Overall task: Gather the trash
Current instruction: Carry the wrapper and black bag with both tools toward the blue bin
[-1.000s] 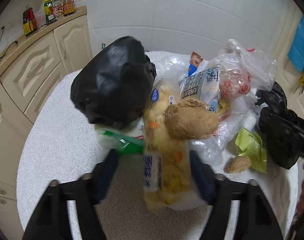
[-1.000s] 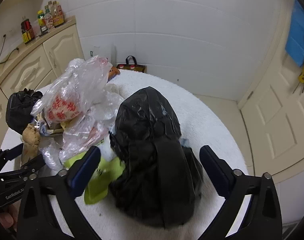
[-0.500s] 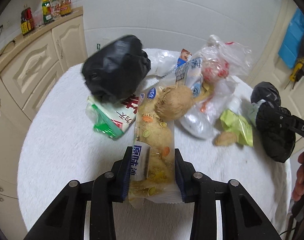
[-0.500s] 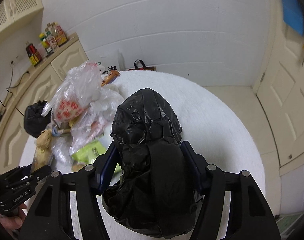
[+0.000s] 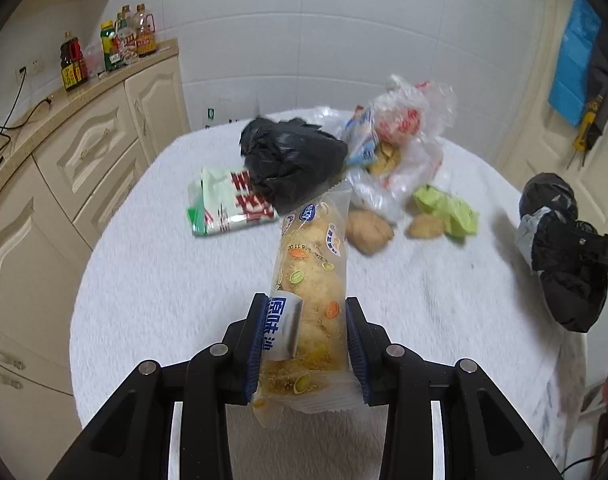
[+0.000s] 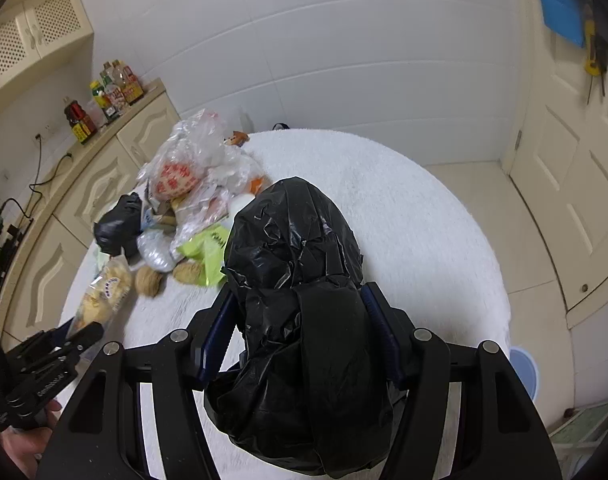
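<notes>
2 black bags (image 6: 300,300); 2 brown lumps (image 5: 368,227); 1 bread pkt (image 5: 312,280)

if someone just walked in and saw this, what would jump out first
Probably the two loads: the left tongs clamp a clear snack packet above the white table, and the right tongs squeeze a bulging black bag right in front of its camera. Next comes the litter heap at the table's far side, with another black bag, clear plastic bags and a green wrapper.

Both wrist views look steeply down, close, sharing the white table (image 5: 152,280).
</notes>
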A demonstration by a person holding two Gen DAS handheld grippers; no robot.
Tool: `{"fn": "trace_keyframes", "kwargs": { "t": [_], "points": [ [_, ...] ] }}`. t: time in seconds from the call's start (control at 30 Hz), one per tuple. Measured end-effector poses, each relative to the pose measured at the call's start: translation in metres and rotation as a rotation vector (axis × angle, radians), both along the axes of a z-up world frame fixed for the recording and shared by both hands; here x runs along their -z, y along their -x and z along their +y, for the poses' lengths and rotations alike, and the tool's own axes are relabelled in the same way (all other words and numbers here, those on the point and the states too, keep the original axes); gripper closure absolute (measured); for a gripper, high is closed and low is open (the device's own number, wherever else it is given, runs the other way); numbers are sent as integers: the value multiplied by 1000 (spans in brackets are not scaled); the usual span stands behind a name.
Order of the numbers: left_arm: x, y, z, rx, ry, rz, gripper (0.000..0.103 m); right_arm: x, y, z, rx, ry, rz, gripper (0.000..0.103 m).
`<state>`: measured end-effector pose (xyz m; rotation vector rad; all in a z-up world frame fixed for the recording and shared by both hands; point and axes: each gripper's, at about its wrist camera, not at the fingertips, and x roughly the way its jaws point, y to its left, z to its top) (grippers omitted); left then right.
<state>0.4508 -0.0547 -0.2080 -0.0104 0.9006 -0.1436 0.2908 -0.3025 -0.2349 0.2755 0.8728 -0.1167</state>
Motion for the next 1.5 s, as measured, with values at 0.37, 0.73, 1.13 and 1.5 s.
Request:
{"fn": "trace_keyframes", "kwargs": {
  "t": [0.37, 0.73, 1.13, 1.5],
  "points": [
    [8, -23, -3, 15, 5, 61, 70, -4, 23, 1, -1, 1, -14, 40],
    [-59, 29, -9, 44, 47, -99, 70, -26, 50, -21, 36, -23, -85, 40],
    [-126, 55, -111, 262, 113, -239, 70, -62, 104, -84, 174, -26, -190, 40],
    [-110, 50, -266, 557, 166, -191, 70, -71, 184, -193, 445, 7, -209, 40]
  ]
}}
